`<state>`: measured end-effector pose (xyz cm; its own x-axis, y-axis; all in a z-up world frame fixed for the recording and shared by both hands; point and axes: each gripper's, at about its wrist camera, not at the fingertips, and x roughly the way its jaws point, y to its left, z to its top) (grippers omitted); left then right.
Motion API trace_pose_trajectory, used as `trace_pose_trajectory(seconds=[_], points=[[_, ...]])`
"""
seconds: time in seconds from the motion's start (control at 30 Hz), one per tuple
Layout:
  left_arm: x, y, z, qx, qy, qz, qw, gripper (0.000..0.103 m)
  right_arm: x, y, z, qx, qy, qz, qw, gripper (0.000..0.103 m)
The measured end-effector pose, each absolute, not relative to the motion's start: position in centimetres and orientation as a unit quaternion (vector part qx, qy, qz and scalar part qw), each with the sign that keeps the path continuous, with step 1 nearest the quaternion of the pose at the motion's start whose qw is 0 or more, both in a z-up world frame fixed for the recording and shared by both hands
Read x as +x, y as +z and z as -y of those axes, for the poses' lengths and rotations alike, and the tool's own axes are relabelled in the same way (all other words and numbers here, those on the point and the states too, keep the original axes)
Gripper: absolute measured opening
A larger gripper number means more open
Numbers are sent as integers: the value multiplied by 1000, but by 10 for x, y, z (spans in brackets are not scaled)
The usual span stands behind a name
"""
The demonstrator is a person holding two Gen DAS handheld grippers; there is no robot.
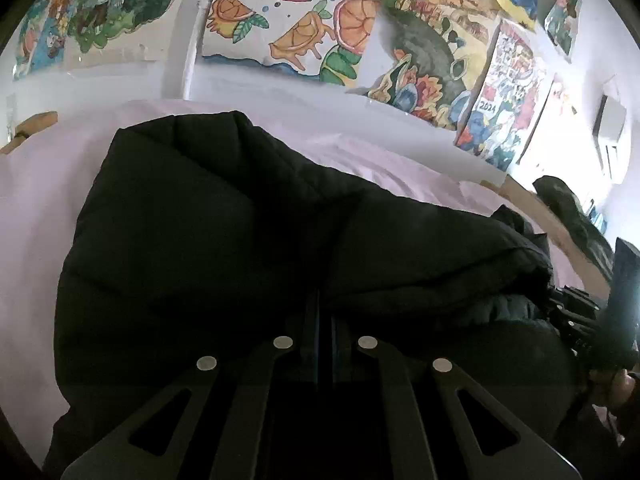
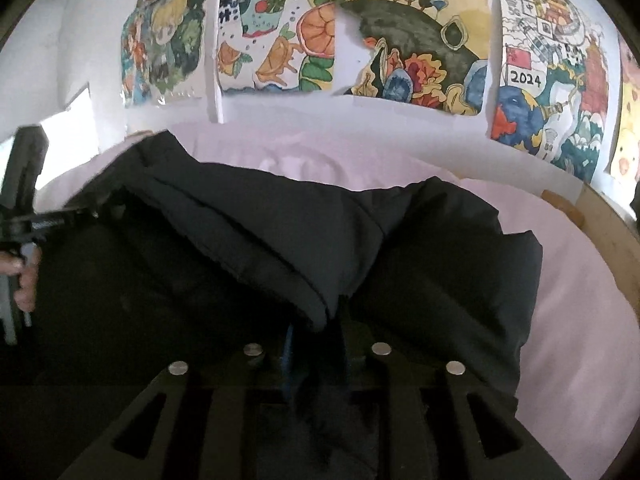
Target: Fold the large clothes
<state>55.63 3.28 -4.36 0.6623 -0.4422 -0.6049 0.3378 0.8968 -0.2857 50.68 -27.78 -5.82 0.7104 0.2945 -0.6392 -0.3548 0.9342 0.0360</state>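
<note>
A large black padded jacket (image 1: 224, 232) lies on a bed with a pale pink sheet (image 1: 36, 216). My left gripper (image 1: 325, 320) is shut on a fold of the jacket, its fingers close together with dark cloth between them. In the right wrist view the same jacket (image 2: 448, 264) fills the lower half, with a folded flap (image 2: 256, 216) across it. My right gripper (image 2: 316, 324) is shut on the flap's edge. The left gripper's body and the hand holding it show in the right wrist view (image 2: 20, 240). The right gripper's body shows in the left wrist view (image 1: 580, 312).
A white wall behind the bed carries several colourful drawings (image 1: 288, 20) (image 2: 420, 40). The pink sheet (image 2: 580, 320) extends to the right of the jacket. A wooden bed frame edge (image 2: 608, 220) runs along the right. A dark object (image 1: 568, 208) lies by the frame.
</note>
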Motion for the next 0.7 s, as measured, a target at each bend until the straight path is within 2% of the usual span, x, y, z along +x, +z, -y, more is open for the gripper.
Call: trace_pose_trajectory(seconds=[0.1,0.23,0.4,0.5,0.57,0.63,0.7], points=[[551,-39,-34,-63,-218,-338,913,3,505,-54,295,26,195,-353,915,32],[553,-36,-32,-55,-222,-339,913,3,505,-42,334,179,194,-372,890,32],[550,-35,-27,-32,-219,-337,915,4,524,-4,350,207,147,-316,914,32],[549,-35,-26,-29,-216,-338,915,5,555,-13,331,225,164,-343,897,32],[545,-34,-26,-20,-215,-339,916,11,561,-18,312,205,167,-347,900,32],[540,-31,-31,-24,-215,-339,916,34,564,-23,291,138,159,-360,909,32],[525,-24,-41,-46,-220,-320,920,48,555,-26,271,56,150,-352,922,32]])
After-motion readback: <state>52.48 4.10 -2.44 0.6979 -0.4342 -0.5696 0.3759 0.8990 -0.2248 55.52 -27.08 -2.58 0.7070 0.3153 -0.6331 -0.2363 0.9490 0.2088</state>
